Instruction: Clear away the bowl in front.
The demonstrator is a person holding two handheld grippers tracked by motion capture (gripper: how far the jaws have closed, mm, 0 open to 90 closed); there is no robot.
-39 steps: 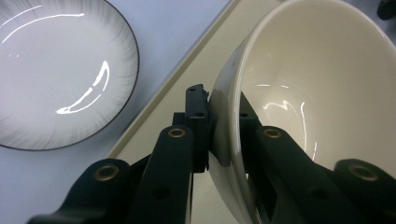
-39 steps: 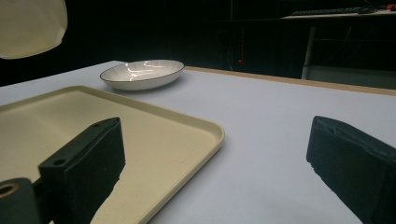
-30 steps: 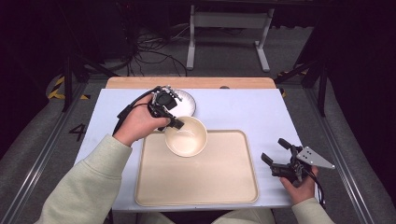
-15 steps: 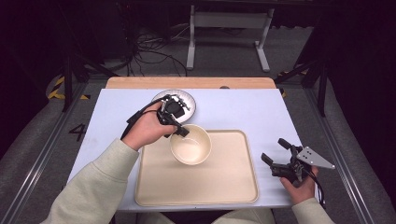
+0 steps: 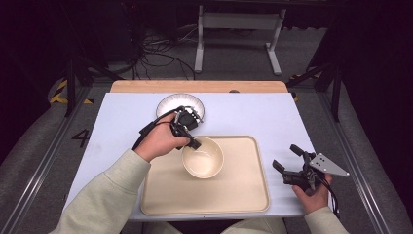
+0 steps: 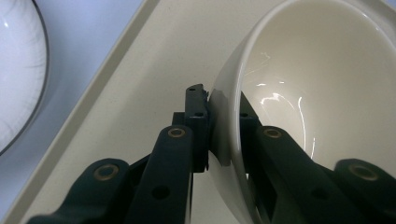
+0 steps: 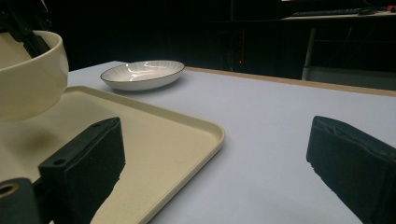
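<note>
Left gripper [image 5: 194,143]: jaws pinching the rim of the cream bowl [image 5: 203,157] at its 10 o'clock edge, one jaw inside, one outside. Bowl sits over the upper half of the cream tray [image 5: 243,195]. White plate [image 5: 180,104] on the surface at 12 o'clock of the tray. Right gripper [image 5: 287,163]: jaws spread, holding nothing, at 3 o'clock beside the tray

The bowl [image 6: 299,93] pinched in the left hand-held gripper [image 6: 223,122] looks like glazed cream ceramic, glossy, with bright glints inside. Under it, the tray [image 7: 187,140] has a matt, faintly speckled plastic look. Beyond that gripper, the white plate [image 7: 142,72] shines, ribbed and dark-rimmed. The tabletop [image 5: 253,117] is smooth, matt pale blue, edged in wood at the far side. The right hand-held gripper [image 7: 224,158] has matt black jaws.
</note>
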